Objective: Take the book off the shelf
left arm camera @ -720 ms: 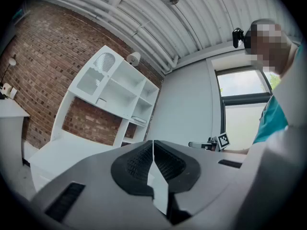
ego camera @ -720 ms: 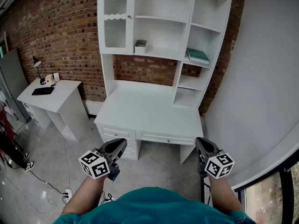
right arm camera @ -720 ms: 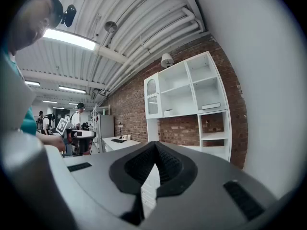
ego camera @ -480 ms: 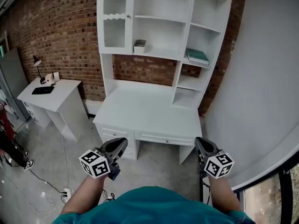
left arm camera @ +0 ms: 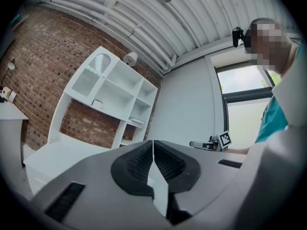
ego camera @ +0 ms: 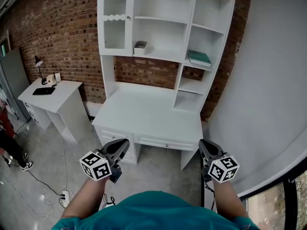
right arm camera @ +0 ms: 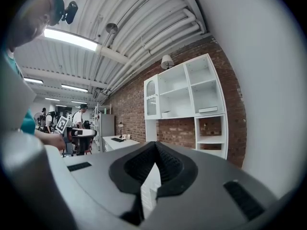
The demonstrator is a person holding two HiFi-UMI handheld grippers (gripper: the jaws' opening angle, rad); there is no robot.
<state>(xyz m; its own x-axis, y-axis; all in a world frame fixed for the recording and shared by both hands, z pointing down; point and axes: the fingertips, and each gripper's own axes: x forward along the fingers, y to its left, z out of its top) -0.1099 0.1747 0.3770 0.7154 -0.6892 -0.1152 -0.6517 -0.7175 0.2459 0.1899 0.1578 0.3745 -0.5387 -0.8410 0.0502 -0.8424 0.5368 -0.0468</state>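
Book on shelf; left gripper, right gripper closed

A teal book lies flat on a right-hand shelf of the white hutch — untouched.

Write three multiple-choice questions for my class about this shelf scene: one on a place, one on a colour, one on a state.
1. Where does the book lie?
A) on the right-hand shelves
B) on the desk top
C) behind the arched door

2. What colour is the book?
A) red
B) green
C) yellow

3. How do the left hand-held gripper and right hand-held gripper stand?
A) both wide open
B) one clamped on the book
C) both shut and empty

Answers:
1 A, it lies flat on a shelf in the right column.
2 B, its cover shows teal-green.
3 C, each pair of jaws meets with nothing between.
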